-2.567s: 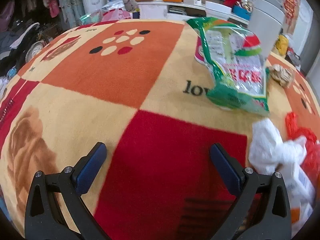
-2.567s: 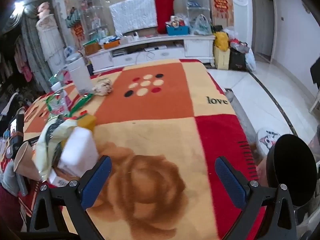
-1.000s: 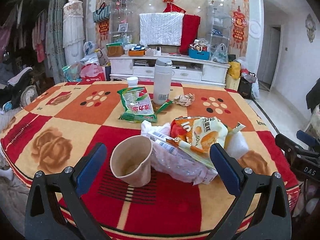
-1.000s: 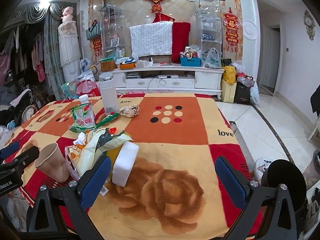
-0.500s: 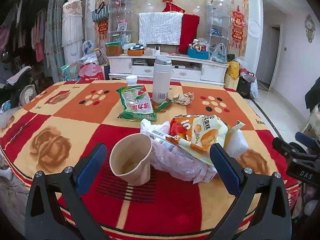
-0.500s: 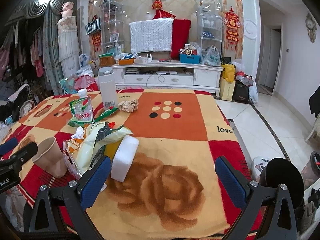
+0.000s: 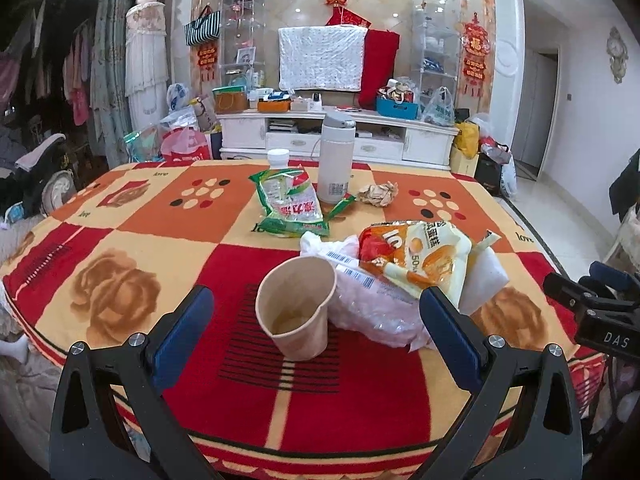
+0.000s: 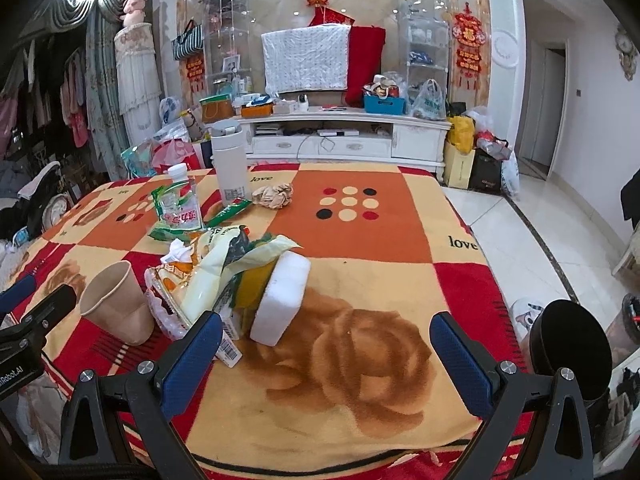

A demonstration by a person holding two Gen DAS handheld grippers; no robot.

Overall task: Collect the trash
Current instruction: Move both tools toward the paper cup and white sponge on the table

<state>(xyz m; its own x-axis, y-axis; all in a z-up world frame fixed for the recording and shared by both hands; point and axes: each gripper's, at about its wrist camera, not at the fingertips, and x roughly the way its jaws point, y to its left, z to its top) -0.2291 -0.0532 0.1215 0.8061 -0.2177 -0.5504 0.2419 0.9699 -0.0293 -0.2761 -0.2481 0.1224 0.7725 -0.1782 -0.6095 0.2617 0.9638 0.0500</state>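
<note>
Both grippers hang wide open over the near edge of the blanket-covered table [image 7: 120,240], the left gripper [image 7: 316,332] framing the upright paper cup [image 7: 294,308], which touches the heap of wrappers [image 7: 408,264], the right gripper [image 8: 326,358] empty beside the white foam block [image 8: 282,300].

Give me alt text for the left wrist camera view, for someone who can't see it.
The open left gripper hangs empty in front of a paper cup standing on a patterned table cover. Beside the cup lies a heap of snack wrappers, with a white flask and crumpled paper farther back.
</note>
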